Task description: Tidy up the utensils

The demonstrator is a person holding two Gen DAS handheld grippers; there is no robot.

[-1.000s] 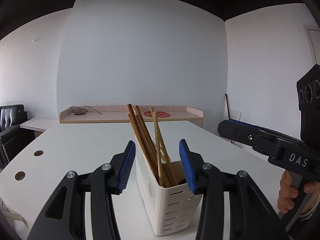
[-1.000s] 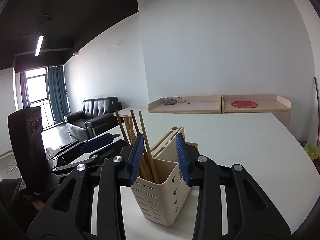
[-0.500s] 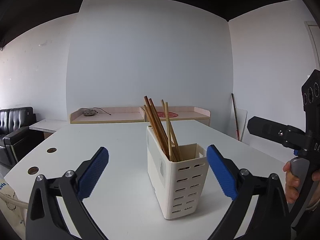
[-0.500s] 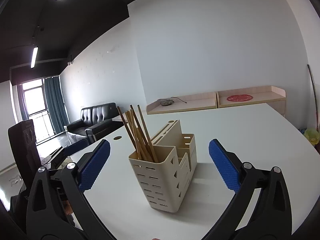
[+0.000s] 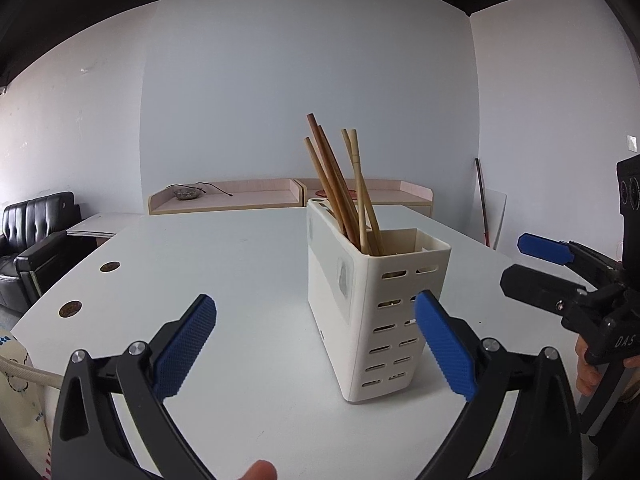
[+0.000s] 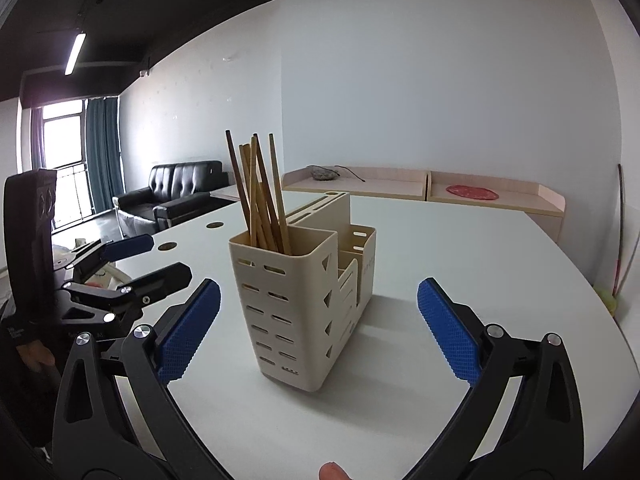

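A cream slotted utensil holder point(image 5: 372, 300) point(image 6: 288, 304) stands on the white table point(image 5: 240, 264) point(image 6: 460, 248). Several wooden chopsticks point(image 5: 340, 192) point(image 6: 260, 196) lean upright in its front compartment. My left gripper point(image 5: 316, 312) is open wide, short of the holder, and its right blue pad overlaps the holder's near corner in the picture. My right gripper point(image 6: 320, 292) is also open wide, with the holder framed between its pads but apart from them. Each gripper shows in the other's view, the right gripper point(image 5: 512, 262) and the left gripper point(image 6: 170, 256). Nothing is held.
A black sofa point(image 5: 32, 232) point(image 6: 180, 184) stands beyond the table's left side. A low wooden shelf point(image 5: 240, 196) point(image 6: 380, 182) runs along the back wall with a red mat point(image 6: 472, 191). Round cable holes point(image 5: 110, 267) mark the table's left edge. A cloth bag point(image 5: 16, 380) hangs there.
Both grippers' jaws have spread from a narrow gap near the chopsticks to wide open, and both have sunk and drawn back. The chopsticks stay in the holder.
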